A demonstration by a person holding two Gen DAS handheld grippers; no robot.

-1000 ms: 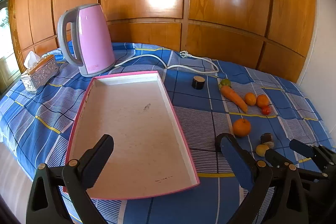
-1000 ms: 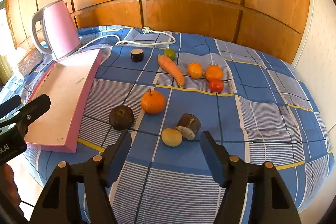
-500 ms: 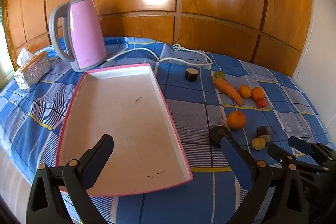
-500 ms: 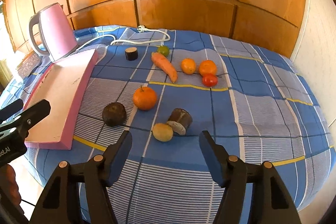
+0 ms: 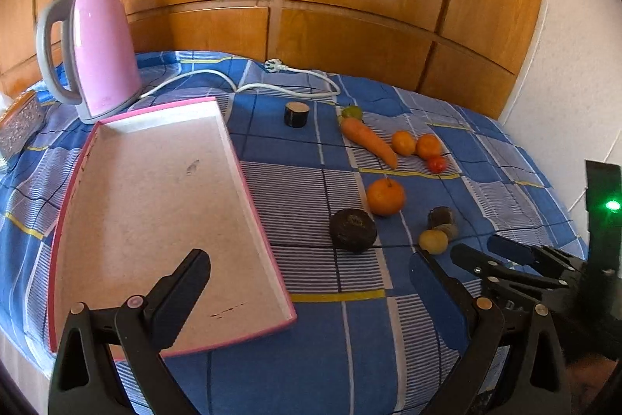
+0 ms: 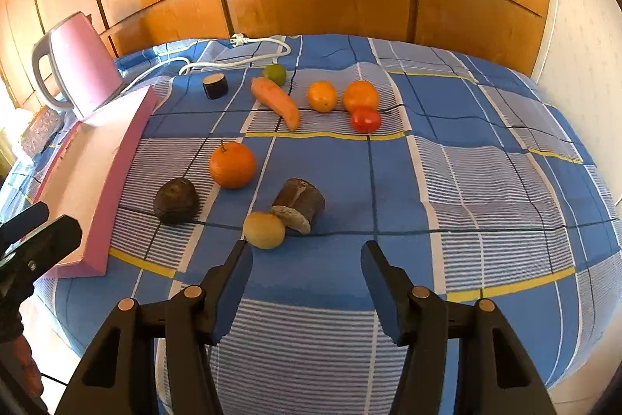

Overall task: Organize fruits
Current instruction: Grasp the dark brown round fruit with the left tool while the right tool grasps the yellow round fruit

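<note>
A pink-rimmed tray (image 5: 155, 205) lies empty on the blue checked cloth; it also shows in the right wrist view (image 6: 116, 158). Right of it lie a dark round fruit (image 6: 175, 200), an orange (image 6: 232, 164), a small yellow fruit (image 6: 264, 230), a brown cut piece (image 6: 300, 203), a carrot (image 6: 276, 102), a lime (image 6: 275, 74), two small oranges (image 6: 322, 96), a tomato (image 6: 365, 119) and a dark cylinder (image 6: 215, 86). My left gripper (image 5: 307, 282) is open over the tray's near right corner. My right gripper (image 6: 307, 273) is open, just short of the yellow fruit.
A pink kettle (image 5: 97, 53) stands behind the tray, its white cord (image 5: 272, 86) running across the cloth. A tissue box (image 5: 19, 127) is at the far left. Wood panelling backs the table; a white wall is on the right.
Both grippers have shifted; the left view has swung right, so the fruits now sit nearer its centre. The right gripper has moved closer to the yellow fruit. Nothing was grasped.
</note>
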